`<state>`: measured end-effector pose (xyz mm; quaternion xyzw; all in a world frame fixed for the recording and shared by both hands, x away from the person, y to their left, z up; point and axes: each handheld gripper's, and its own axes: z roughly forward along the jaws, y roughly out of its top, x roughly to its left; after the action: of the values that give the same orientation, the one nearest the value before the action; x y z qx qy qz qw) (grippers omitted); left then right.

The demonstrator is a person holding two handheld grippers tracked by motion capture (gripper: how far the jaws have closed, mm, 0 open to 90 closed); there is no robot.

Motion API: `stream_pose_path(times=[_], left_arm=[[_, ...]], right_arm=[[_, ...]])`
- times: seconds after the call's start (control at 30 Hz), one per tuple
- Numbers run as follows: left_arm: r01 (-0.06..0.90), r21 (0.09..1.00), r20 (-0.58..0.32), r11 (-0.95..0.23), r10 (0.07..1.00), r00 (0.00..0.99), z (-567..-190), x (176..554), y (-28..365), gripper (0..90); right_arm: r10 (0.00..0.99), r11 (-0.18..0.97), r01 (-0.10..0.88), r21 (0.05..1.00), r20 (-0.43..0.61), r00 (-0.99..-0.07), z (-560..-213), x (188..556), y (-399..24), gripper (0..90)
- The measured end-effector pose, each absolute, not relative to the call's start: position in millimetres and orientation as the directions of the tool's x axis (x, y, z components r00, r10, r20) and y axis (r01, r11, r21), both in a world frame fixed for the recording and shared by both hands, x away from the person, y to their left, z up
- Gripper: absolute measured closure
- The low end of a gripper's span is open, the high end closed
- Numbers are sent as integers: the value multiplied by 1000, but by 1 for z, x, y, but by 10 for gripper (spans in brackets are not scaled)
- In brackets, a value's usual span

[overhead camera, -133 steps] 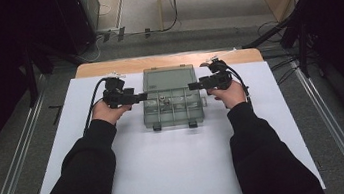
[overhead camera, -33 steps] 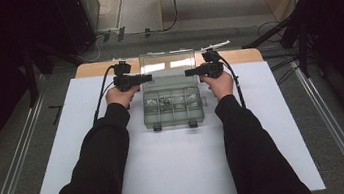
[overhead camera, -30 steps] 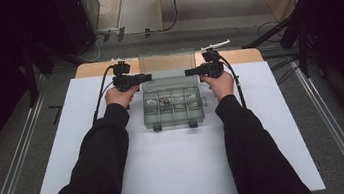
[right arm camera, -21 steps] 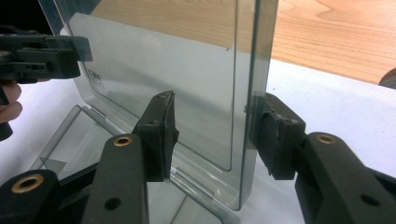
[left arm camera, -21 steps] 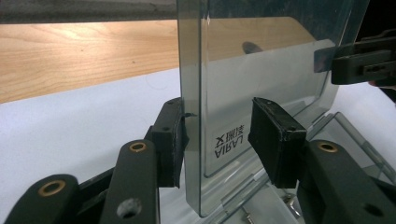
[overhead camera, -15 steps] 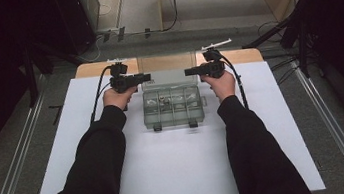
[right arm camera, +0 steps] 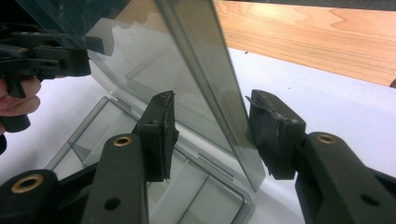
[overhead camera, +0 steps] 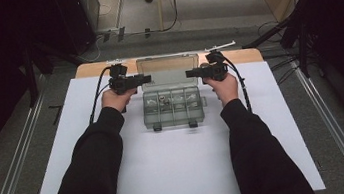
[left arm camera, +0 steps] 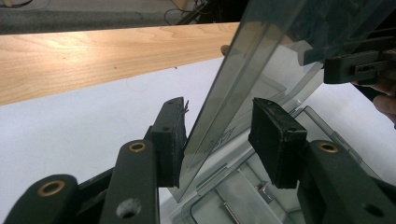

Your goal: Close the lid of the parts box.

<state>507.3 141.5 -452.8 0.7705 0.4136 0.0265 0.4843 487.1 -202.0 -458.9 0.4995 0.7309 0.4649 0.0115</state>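
Observation:
A clear grey compartment box [overhead camera: 174, 111] sits mid-table, and its lid [overhead camera: 169, 72] stands raised, leaning back. My left gripper [overhead camera: 149, 80] straddles the lid's left edge and my right gripper [overhead camera: 188, 73] its right edge. In the left gripper view the lid edge [left arm camera: 233, 84] runs between the jaws of the left gripper [left arm camera: 219, 135]; one pad [left arm camera: 170, 137] lies against it and the other stands off. In the right gripper view the lid [right arm camera: 201, 65] passes through the right gripper [right arm camera: 212, 135] with gaps on both sides. Small metal parts [overhead camera: 162, 98] lie in the compartments.
The box rests on a white sheet [overhead camera: 174, 167] that covers the table. A bare wooden strip [overhead camera: 242, 55] runs along the far edge. Metal rails [overhead camera: 13, 168] flank the table on the floor. Cables [overhead camera: 95, 102] trail from each gripper.
Several seconds ago the box was closed with the grippers at its sides; the lid now stands raised and both hands sit farther back. Over the last second nothing has visibly moved.

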Motion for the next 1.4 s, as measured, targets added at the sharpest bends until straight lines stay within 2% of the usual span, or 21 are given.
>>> stream_pose_path(times=[0.27,0.43,0.53,0.6,0.77,0.93,1.07,1.1,1.13,1.3,1.4], left_arm=[[596,772,-340,-220,651,679,-450,501,142,529],[624,741,-348,-248,652,673,-451,499,142,385],[620,739,-342,-263,646,682,-450,495,143,382],[633,727,-356,-268,641,680,-449,495,146,347],[663,707,-386,-245,653,652,-446,496,159,347],[668,703,-378,-246,665,644,-439,494,172,356],[656,704,-355,-272,665,657,-433,490,179,455],[652,699,-339,-295,666,665,-431,489,180,498],[648,695,-329,-312,663,672,-431,488,180,582],[660,676,-356,-329,639,682,-428,489,188,744],[669,670,-363,-324,643,675,-428,491,192,805]], right_arm=[[732,78,701,709,437,-523,-458,478,-203,515],[736,95,684,723,412,-537,-457,472,-202,506],[736,101,679,727,405,-543,-457,471,-202,503],[737,107,676,729,398,-546,-457,470,-201,501],[732,109,669,735,397,-554,-458,468,-202,497],[730,124,659,742,381,-566,-457,465,-201,489],[729,126,655,745,378,-570,-457,462,-201,484],[727,123,653,747,380,-572,-457,462,-202,484],[728,120,652,748,380,-571,-456,462,-202,477],[725,129,649,750,376,-577,-456,461,-202,480],[724,129,649,750,376,-579,-455,461,-202,478]])
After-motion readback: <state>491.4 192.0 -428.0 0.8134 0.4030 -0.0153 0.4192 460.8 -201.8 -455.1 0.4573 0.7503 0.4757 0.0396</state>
